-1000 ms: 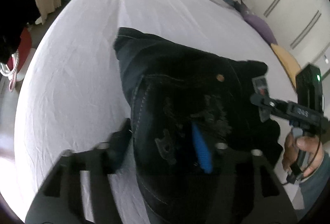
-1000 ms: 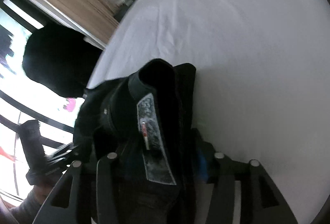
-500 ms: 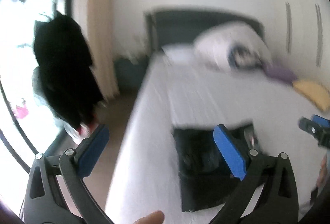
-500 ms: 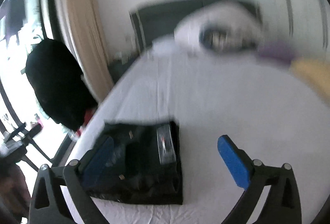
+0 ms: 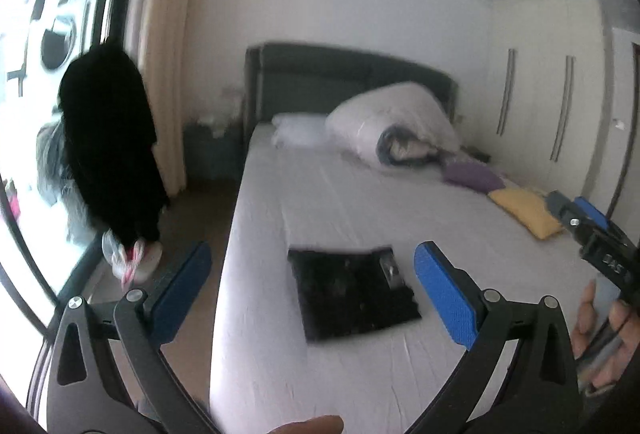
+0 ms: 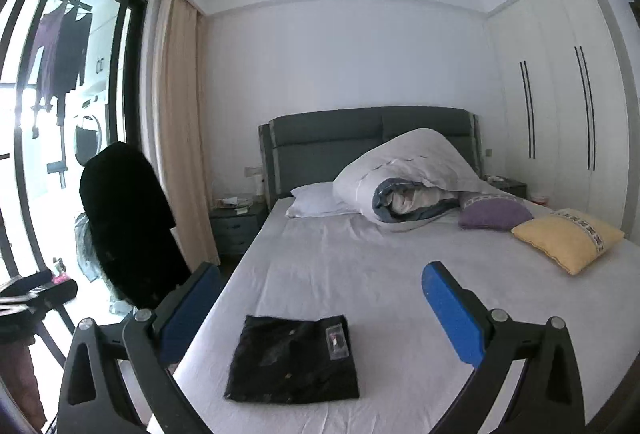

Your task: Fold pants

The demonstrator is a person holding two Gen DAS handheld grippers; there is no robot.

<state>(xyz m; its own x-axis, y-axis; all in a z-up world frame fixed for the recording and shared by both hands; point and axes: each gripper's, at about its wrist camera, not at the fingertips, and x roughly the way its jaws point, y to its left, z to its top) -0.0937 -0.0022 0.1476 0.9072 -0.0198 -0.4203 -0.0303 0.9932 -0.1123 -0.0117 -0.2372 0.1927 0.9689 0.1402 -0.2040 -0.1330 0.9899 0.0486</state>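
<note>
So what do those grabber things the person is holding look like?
Each is a black frame shaped like a Y with silver screws. The left gripper and right gripper both end in two flat fingers with bright blue bumpy pads. A bare hand grips the right one's black handle.

A home bedroom: a made bed [image 6: 360, 274] with headboard [image 6: 368, 138], pillows, bedside table [image 6: 234, 222] and wardrobe [image 6: 560, 106].
</note>
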